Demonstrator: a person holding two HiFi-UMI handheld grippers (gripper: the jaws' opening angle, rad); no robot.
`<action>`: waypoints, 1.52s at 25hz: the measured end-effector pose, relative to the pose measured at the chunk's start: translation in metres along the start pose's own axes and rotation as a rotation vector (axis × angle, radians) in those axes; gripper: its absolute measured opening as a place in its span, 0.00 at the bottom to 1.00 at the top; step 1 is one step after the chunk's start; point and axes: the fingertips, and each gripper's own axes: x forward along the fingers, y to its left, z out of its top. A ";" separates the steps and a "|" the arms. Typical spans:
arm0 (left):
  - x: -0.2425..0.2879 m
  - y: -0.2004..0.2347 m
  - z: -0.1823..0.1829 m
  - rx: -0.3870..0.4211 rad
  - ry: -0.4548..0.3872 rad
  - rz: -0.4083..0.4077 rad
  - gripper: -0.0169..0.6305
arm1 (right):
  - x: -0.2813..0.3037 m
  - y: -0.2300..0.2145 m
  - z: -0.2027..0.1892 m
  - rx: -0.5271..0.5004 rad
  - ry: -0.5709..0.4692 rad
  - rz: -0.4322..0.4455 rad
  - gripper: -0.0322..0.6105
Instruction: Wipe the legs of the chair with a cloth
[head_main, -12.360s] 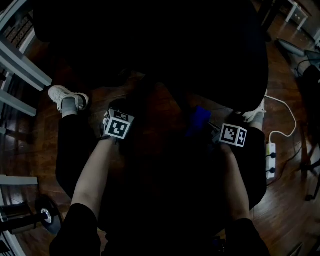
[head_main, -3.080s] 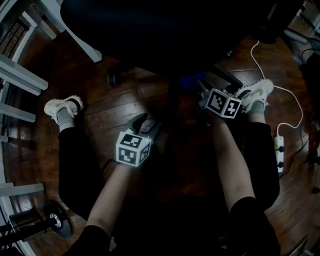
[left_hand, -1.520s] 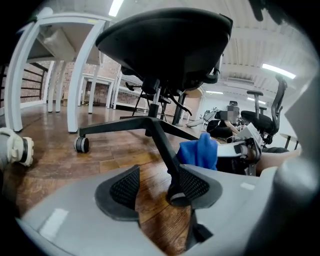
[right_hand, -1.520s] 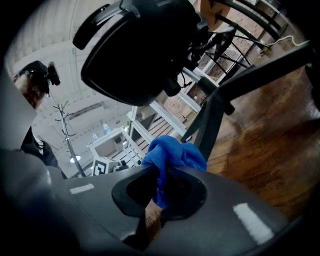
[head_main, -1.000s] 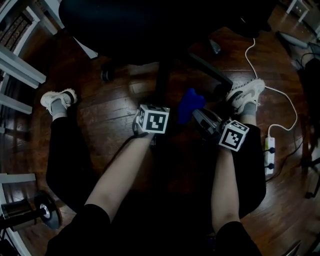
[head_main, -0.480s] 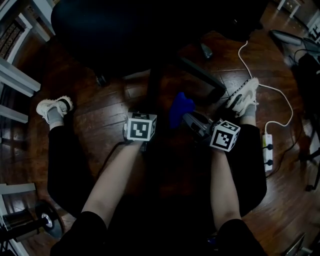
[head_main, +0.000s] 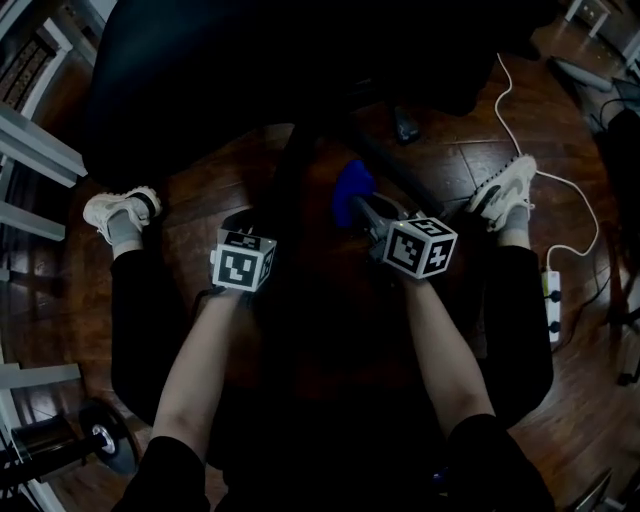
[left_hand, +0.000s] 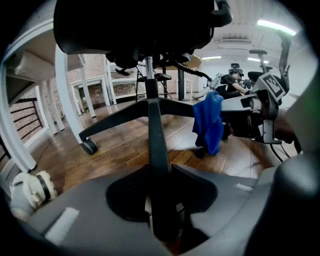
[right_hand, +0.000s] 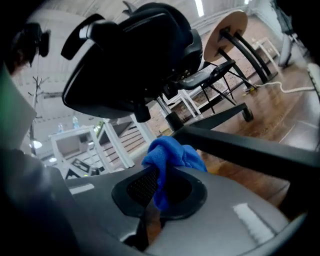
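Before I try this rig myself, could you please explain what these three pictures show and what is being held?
There is no robot: a person holds a hand-held gripper in each hand. The dark picture comes from a camera on the person's head, looking down; the other two come from cameras riding on each gripper, looking along its jaws. An office chair stands on a wooden floor. The left hand-held gripper has just been closing its jaws, which now grip a black chair leg. The right hand-held gripper pinches a blue cloth.
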 end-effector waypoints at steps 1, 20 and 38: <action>-0.002 0.009 -0.004 -0.017 0.011 0.031 0.24 | 0.015 -0.004 0.001 -0.023 0.007 -0.048 0.10; -0.031 0.066 -0.018 0.049 -0.033 0.159 0.26 | -0.003 -0.044 -0.025 0.065 -0.060 -0.559 0.10; -0.056 -0.064 0.025 0.011 -0.307 0.048 0.26 | -0.136 -0.065 -0.035 0.036 -0.055 -0.659 0.10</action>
